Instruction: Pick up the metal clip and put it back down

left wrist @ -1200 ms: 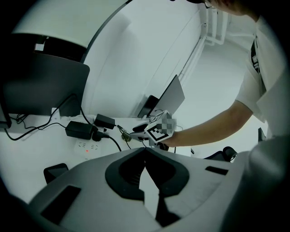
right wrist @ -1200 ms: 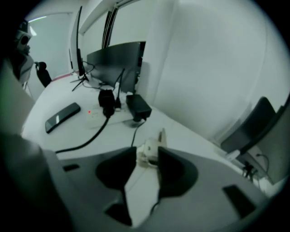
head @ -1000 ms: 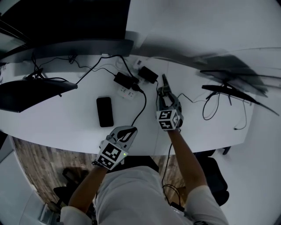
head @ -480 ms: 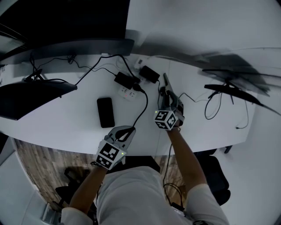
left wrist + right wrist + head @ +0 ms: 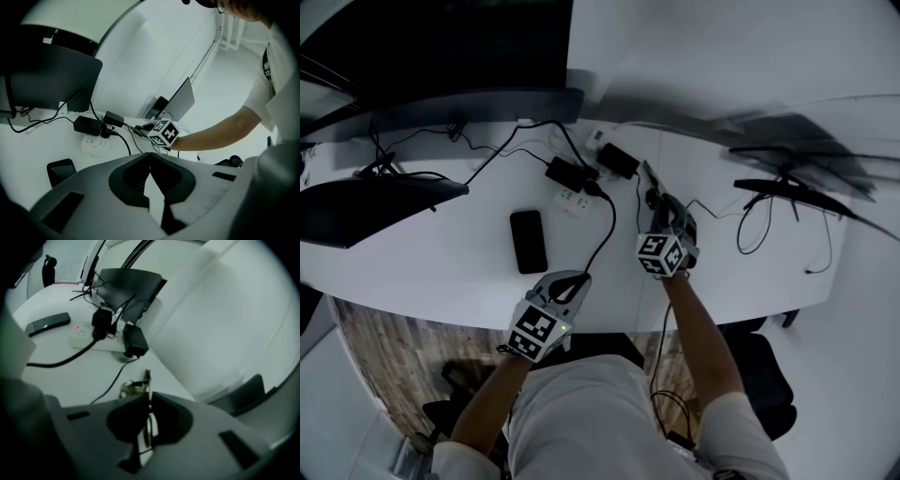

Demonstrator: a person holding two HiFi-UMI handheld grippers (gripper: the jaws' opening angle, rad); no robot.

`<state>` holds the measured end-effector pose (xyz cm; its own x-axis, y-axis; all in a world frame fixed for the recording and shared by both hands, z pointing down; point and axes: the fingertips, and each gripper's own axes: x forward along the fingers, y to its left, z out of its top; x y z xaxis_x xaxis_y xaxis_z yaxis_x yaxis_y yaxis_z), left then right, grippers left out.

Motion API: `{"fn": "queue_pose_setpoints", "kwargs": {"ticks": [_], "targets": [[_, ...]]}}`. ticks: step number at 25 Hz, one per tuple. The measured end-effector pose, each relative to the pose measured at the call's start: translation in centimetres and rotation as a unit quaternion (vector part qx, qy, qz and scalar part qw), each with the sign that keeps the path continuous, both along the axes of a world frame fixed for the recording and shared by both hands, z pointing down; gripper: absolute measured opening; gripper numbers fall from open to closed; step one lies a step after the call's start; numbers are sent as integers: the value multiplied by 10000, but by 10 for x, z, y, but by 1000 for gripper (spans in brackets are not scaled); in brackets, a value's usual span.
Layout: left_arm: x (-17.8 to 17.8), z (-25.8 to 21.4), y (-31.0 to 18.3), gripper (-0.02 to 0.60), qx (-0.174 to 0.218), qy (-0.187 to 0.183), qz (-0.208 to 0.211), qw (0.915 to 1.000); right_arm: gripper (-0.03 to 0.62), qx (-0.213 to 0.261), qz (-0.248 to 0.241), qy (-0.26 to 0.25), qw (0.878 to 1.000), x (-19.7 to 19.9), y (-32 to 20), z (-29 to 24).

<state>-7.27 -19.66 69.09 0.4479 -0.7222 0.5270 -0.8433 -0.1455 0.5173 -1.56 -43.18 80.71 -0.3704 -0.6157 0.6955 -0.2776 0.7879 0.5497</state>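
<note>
The metal clip [image 5: 134,387] is a small silvery clip that sticks out past the tips of my right gripper [image 5: 149,398], whose jaws are shut on its near end. In the head view the right gripper [image 5: 661,206] reaches over the white desk [image 5: 441,267] beside the black chargers, with the clip [image 5: 648,175] at its far tip. I cannot tell whether the clip touches the desk. My left gripper [image 5: 574,281] hovers at the desk's front edge; its fingertips [image 5: 150,157] meet with nothing between them.
A white power strip [image 5: 571,199] with black adapters [image 5: 619,159] and a thick black cable [image 5: 605,234] lies just left of the clip. A black phone [image 5: 529,241] rests further left. A dark monitor [image 5: 375,202] and loose wires [image 5: 755,230] flank the work area.
The right gripper's jaws have gone from apart to shut on the clip, and the hand shifted slightly right. The left gripper has barely moved.
</note>
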Motion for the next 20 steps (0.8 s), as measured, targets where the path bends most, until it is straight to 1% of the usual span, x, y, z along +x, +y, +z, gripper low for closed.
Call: {"fn": "queue_pose_setpoints", "kwargs": {"ticks": [5, 9, 15, 20], "targets": [[-3, -1, 9, 32, -43, -36, -78, 10000, 34, -115, 215, -324, 9992, 5, -3, -14], [-2, -2, 17, 32, -75, -79, -107, 9999, 34, -114, 290, -604, 9977, 7, -3, -30], [14, -12, 20, 32, -6, -113, -62, 9999, 34, -77, 303, -816, 9962, 20, 2, -55], [31, -26, 22, 32, 88, -207, 28, 9997, 34, -133, 286, -934, 9951, 41, 11, -72]]}}
